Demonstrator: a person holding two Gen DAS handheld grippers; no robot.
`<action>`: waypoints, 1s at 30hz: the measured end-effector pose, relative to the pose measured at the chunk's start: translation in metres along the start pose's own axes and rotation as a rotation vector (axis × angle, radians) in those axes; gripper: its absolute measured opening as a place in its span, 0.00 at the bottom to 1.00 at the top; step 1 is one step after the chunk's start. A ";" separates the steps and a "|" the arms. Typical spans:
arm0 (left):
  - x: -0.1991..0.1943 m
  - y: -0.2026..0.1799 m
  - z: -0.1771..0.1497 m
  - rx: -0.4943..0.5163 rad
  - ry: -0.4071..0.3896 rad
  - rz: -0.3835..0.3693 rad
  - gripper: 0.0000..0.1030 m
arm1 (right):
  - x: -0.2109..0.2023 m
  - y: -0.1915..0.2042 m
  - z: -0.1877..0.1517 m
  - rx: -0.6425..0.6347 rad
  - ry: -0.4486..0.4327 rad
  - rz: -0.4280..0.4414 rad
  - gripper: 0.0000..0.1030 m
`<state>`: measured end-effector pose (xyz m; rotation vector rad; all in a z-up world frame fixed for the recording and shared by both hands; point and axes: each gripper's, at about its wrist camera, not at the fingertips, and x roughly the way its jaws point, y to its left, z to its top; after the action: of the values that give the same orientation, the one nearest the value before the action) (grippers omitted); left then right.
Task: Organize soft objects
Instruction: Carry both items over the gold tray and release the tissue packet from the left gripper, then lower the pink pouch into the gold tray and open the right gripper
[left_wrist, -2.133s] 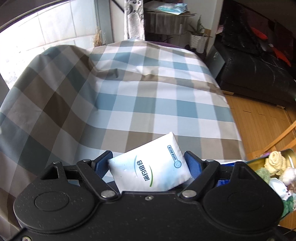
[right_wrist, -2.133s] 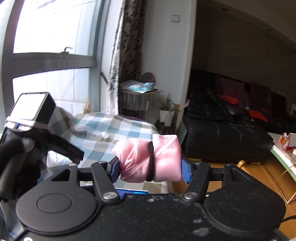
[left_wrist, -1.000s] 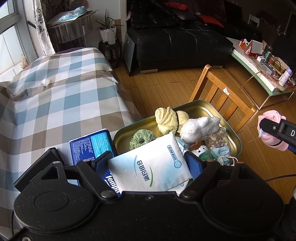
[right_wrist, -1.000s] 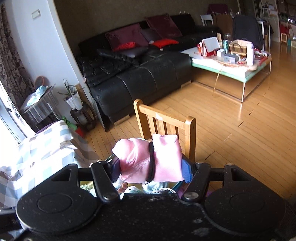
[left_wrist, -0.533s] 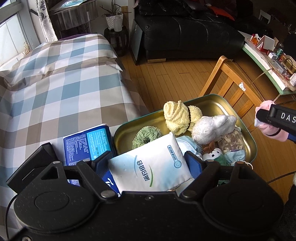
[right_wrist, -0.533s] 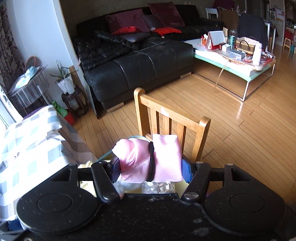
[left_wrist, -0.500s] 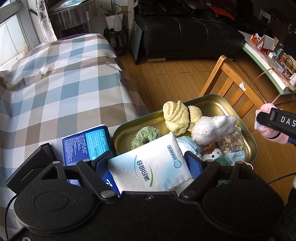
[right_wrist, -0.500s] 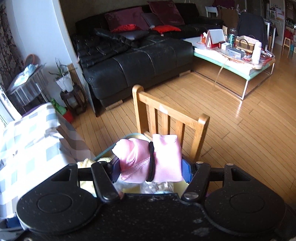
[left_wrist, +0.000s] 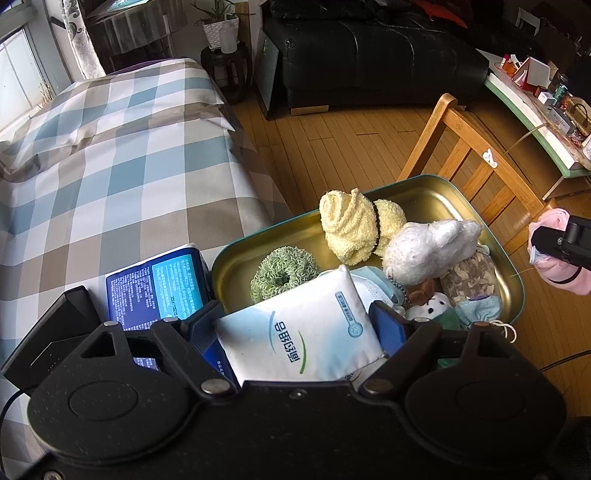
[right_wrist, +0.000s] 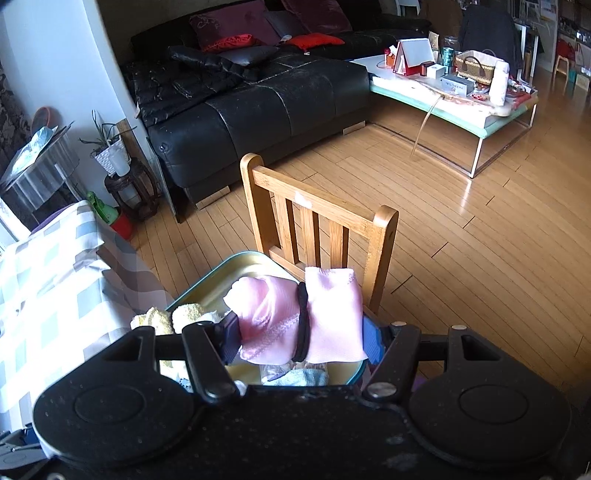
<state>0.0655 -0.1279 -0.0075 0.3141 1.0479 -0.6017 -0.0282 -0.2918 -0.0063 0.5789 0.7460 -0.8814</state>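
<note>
Hovering over the gold tin (left_wrist: 436, 195) on the wooden chair (left_wrist: 454, 147), both my claws arrive loaded. My left gripper (left_wrist: 295, 325) has the white tissue pack (left_wrist: 299, 332) between its blue pads; its jaws have just been opening, and the pack now looks loose in them, a sliver of gap showing on the right pad (a release, I judge, under way rather than finished). Two seconds ago this claw faced only the checked bedspread (left_wrist: 110, 147); now the tin lies directly ahead and below its tips, already holding a yellow towel roll (left_wrist: 351, 225), a green scrunchie (left_wrist: 284, 269), a white plush toy (left_wrist: 428, 247) and a patterned pouch (left_wrist: 469, 273). A blue tissue packet (left_wrist: 159, 288) sits just left of the tin on the bed.

My right gripper (right_wrist: 299, 332) is pinched on the pink rolled cloth (right_wrist: 295, 317), banded in black, above the tin's near right edge, having swung here from the window side.

With both loads over the tin, dropping them in is what remains.
</note>
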 end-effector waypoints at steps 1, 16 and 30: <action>0.000 0.001 0.000 -0.004 -0.004 -0.001 0.82 | 0.000 0.001 -0.001 -0.005 0.002 0.001 0.61; -0.002 0.008 -0.009 -0.021 -0.013 0.031 0.83 | 0.003 0.015 -0.006 -0.085 0.013 0.021 0.61; -0.006 0.010 -0.013 -0.023 -0.019 0.051 0.83 | 0.001 0.020 -0.006 -0.105 0.001 0.054 0.71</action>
<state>0.0596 -0.1112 -0.0087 0.3137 1.0253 -0.5454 -0.0133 -0.2777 -0.0079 0.5043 0.7695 -0.7869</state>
